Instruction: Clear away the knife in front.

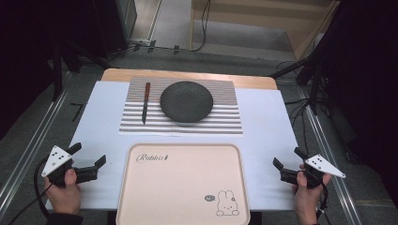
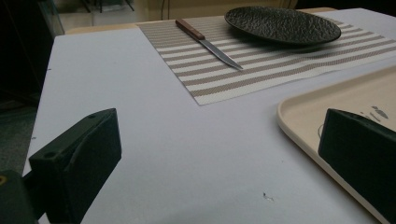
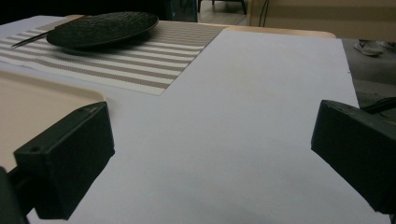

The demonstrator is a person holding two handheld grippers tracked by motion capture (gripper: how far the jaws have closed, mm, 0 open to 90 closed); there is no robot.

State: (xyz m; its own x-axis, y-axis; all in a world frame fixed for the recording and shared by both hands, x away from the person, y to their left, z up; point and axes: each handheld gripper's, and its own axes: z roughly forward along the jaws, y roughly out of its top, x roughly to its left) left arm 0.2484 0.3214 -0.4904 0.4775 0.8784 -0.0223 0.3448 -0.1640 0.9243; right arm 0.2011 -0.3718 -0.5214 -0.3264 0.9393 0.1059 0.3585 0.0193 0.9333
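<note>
Both pairs of jaws stand spread wide and hold nothing. In the high view the left gripper sits at the lower left of the frame and the right gripper at the lower right, each held in a hand just above the white worktop.

Between the two grippers, at the bottom centre, lies a pale pink tray with a rabbit drawing in its lower right corner; it carries nothing. Above it, in the middle of the frame, a striped placemat bears a dark textured plate, and just left of the plate, apart from it, a knife with a brown handle, blade pointing toward the tray.

The knife and plate are nearest, both well apart from the jaws. The likely step is a reach forward. To do it well, the left gripper should approach the knife handle square-on, jaws straddling it across its width before closing.
</note>
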